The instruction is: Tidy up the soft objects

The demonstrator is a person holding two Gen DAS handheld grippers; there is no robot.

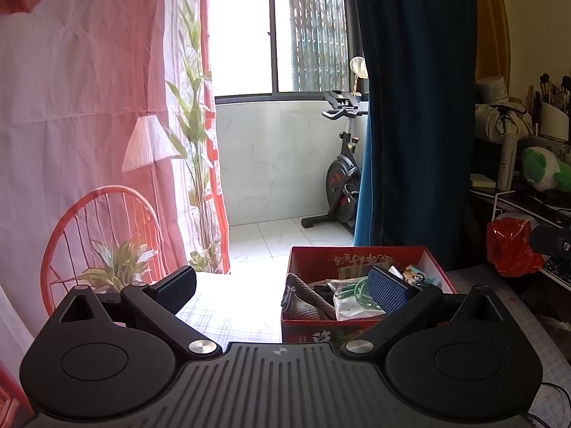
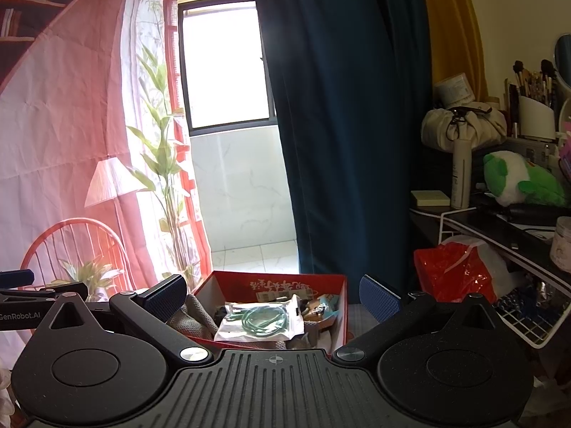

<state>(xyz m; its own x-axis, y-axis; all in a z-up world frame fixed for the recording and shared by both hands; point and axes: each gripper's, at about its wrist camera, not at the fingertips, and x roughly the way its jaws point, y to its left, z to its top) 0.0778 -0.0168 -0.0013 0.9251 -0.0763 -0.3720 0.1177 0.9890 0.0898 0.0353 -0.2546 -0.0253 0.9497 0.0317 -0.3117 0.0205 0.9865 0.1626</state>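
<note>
While both tools hung empty with jaws spread wide, the red box (image 2: pixel 335 303) sat on the checked cloth just ahead of the right gripper (image 2: pixel 276 301), the left gripper (image 1: pixel 285 287) hovering off the box's left side. Inside the box, a grey knitted cloth (image 2: pixel 194 315) slumped against the left wall beside a bagged green cable (image 2: pixel 262 321). A careless reach might have snagged the slippery bag instead, or shoved the light box along the cloth.

The box (image 2: pixel 282 281) stands on the worktop (image 1: pixel 228 317); in it a bagged cable (image 2: pixel 262 321) lies right of a knitted cloth (image 2: pixel 194 315); behind the box hangs a curtain (image 2: pixel 342 114); right of the box, a plastic bag (image 2: pixel 453 271).
</note>
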